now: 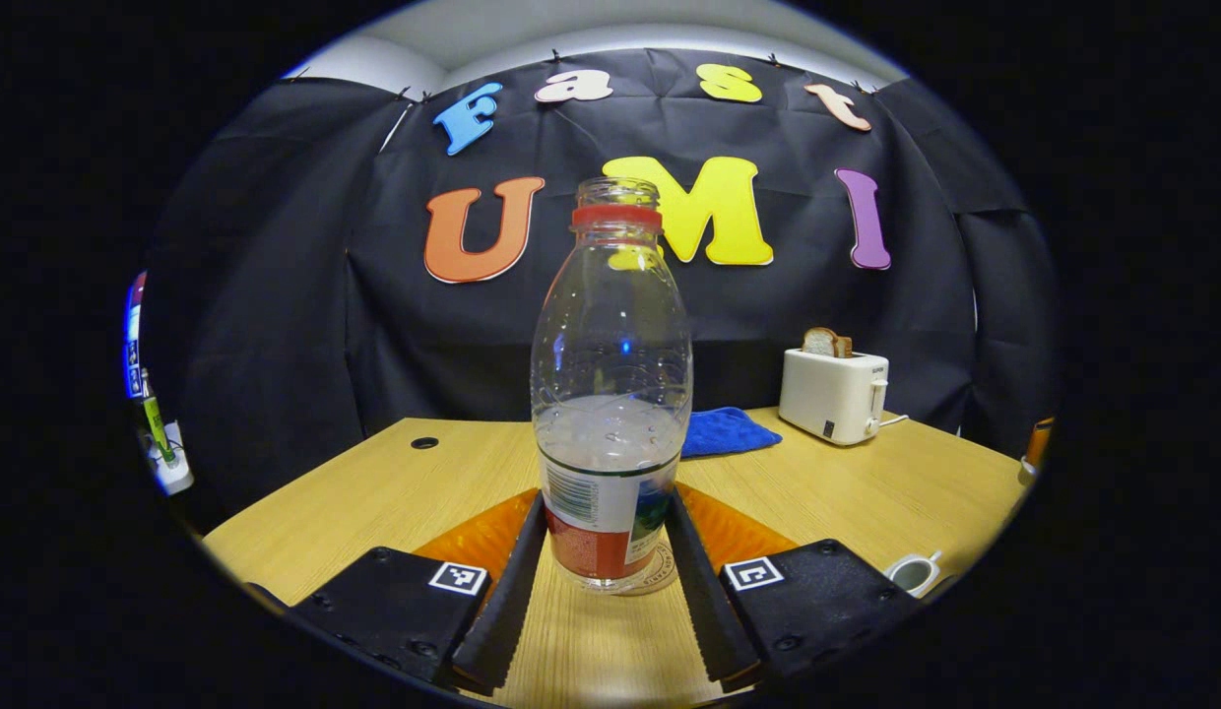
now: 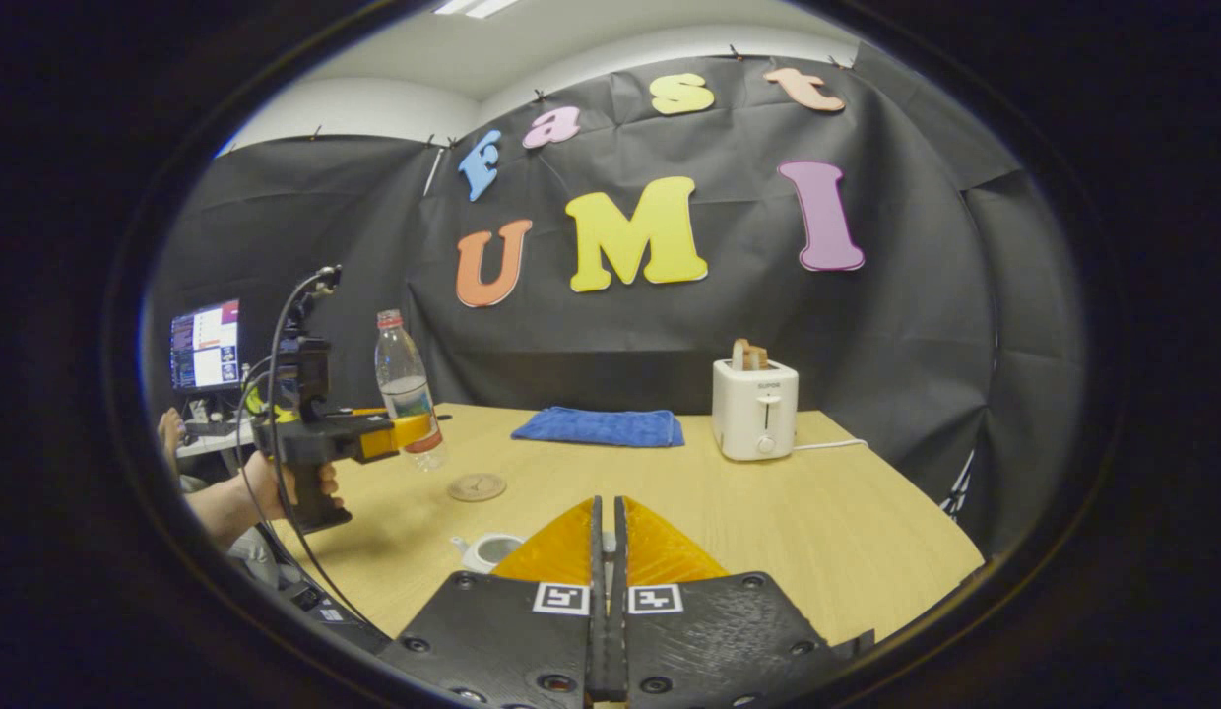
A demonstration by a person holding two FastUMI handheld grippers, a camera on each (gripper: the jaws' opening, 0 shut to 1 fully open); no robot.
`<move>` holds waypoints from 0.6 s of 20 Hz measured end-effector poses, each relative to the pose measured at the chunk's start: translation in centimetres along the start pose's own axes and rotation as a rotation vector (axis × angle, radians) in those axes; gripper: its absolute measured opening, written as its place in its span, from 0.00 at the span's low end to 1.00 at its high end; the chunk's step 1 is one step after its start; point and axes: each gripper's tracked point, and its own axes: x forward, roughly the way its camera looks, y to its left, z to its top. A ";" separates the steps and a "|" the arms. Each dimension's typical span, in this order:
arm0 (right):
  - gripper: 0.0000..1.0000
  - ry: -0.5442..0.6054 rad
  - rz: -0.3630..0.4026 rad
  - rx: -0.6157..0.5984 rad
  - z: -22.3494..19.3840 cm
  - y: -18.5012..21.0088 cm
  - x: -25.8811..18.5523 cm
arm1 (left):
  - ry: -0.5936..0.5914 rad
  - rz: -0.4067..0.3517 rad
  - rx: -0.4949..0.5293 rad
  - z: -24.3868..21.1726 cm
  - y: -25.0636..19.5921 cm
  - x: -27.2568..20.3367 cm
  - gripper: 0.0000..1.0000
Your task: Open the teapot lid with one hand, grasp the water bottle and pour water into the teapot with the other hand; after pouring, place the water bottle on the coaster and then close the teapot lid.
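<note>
left gripper: fingers clamped on the lower labelled part of the clear plastic water bottle, uncapped, red neck ring, part full. bottle upright; in the right gripper view it hangs just above the wood table, near the round brown coaster. label writing too small to read. right gripper: fingers closed together, clenched on nothing visible. white teapot just left of them, near edge; lid state unclear. far side: folded blue cloth, white toaster with bread, brand mark unreadable.
</note>
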 end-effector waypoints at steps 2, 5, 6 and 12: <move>0.00 0.005 -0.009 -0.004 -0.3 -0.4 0.0 | 0.026 -0.011 -0.023 -0.8 0.1 1.7 0.73; 0.00 0.018 -0.013 0.004 -0.9 -0.5 0.4 | 0.049 -0.042 -0.040 -2.0 -0.6 3.3 0.73; 0.00 0.029 -0.010 -0.001 -1.2 -0.2 0.6 | 0.049 -0.054 -0.046 -2.1 -0.8 3.8 0.73; 0.00 0.047 0.001 -0.016 -2.0 0.3 0.9 | 0.104 -0.080 -0.050 -4.1 -2.0 5.2 0.75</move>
